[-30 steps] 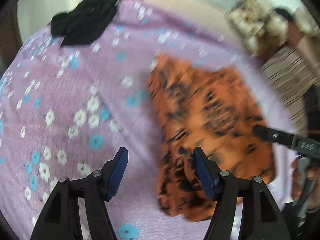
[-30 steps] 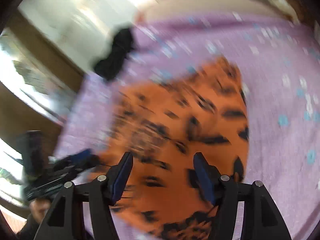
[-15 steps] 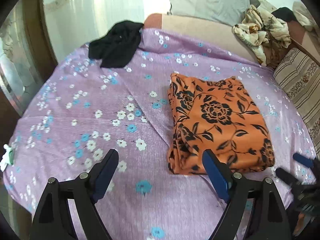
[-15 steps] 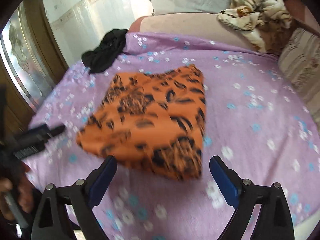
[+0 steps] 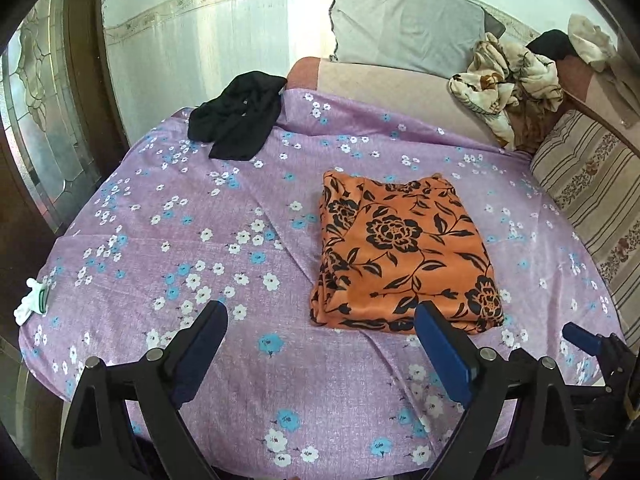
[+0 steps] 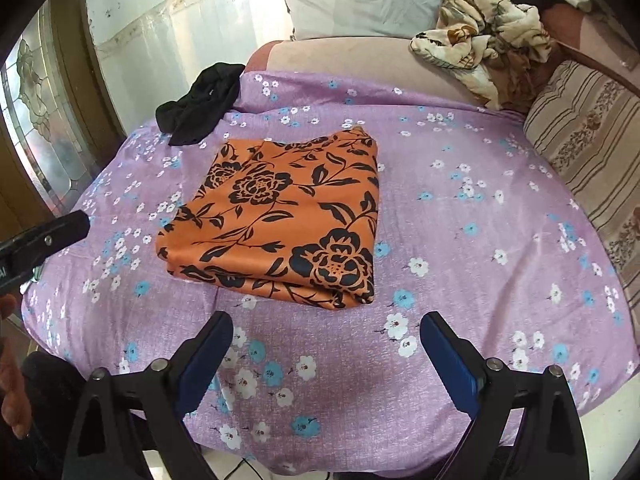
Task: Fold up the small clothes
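Note:
An orange cloth with black flowers (image 5: pixel 404 252) lies folded into a flat rectangle on the purple flowered sheet (image 5: pixel 200 216); it also shows in the right wrist view (image 6: pixel 280 216). My left gripper (image 5: pixel 320 340) is open and empty, held back above the near edge, just left of the cloth's near corner. My right gripper (image 6: pixel 326 352) is open and empty, held back from the cloth's near edge. A crumpled black garment (image 5: pixel 236 120) lies at the far left of the sheet, also in the right wrist view (image 6: pixel 200 104).
A grey pillow (image 5: pixel 404 24) and a heap of patterned clothes (image 5: pixel 508 80) sit at the back. A striped cushion (image 5: pixel 592 184) lies at the right. A white object (image 5: pixel 32 304) sits at the sheet's left edge. A glass door (image 5: pixel 40 120) stands to the left.
Both grippers have pulled back and up from the orange cloth and opened wider. The cloth now lies still and folded on the sheet.

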The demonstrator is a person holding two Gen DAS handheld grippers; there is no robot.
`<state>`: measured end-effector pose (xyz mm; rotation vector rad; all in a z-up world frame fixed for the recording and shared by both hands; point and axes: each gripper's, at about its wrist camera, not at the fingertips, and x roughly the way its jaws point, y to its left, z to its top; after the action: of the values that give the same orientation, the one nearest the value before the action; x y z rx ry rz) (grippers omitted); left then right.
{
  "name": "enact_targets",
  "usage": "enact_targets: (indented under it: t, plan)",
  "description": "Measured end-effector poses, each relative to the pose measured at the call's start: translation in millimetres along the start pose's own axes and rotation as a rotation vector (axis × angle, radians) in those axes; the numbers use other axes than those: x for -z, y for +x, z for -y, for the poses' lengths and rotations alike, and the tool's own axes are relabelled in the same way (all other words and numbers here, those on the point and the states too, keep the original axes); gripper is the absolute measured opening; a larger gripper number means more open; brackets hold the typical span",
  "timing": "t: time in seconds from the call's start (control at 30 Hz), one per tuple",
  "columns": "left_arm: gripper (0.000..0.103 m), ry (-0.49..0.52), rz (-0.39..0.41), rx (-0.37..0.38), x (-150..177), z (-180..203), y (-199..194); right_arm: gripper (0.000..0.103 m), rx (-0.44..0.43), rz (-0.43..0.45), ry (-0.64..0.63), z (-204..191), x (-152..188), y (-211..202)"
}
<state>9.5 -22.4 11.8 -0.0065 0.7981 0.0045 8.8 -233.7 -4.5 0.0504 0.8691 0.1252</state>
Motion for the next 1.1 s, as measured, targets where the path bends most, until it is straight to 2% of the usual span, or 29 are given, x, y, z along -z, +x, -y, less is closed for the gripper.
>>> enact_targets:
  t: [0.33, 0.43, 0.53, 0.6, 0.73, 0.9, 1.0, 1.1]
  plan:
    - [0.095, -0.011, 0.005, -0.030, 7, -6, -3, 0.098, 0.024, -0.012, 0.005, -1, 2, 1]
    - [0.101, -0.014, 0.021, -0.035, 5, -7, -7, 0.098, 0.039, -0.020, -0.008, -3, 0, 2]
    - [0.102, -0.018, 0.025, -0.017, 3, -7, -9, 0.098, 0.039, -0.011, -0.001, -2, -1, -1]
    - [0.103, -0.028, 0.016, -0.004, 3, -8, -8, 0.098, 0.043, -0.009, 0.006, -1, -1, -2]
    - [0.103, -0.015, -0.011, -0.026, 1, -3, -5, 0.098, 0.044, -0.012, 0.013, 5, -1, -2]
    - [0.103, -0.025, -0.010, -0.022, 2, -1, -4, 0.098, 0.036, -0.009, 0.016, 7, -4, -3]
    - [0.103, -0.010, -0.008, -0.050, 2, 2, -3, 0.098, 0.033, -0.007, 0.009, 5, -5, -3]
    - [0.103, 0.002, -0.018, -0.035, 2, 3, 1, 0.098, 0.034, -0.013, 0.002, 2, -5, -1]
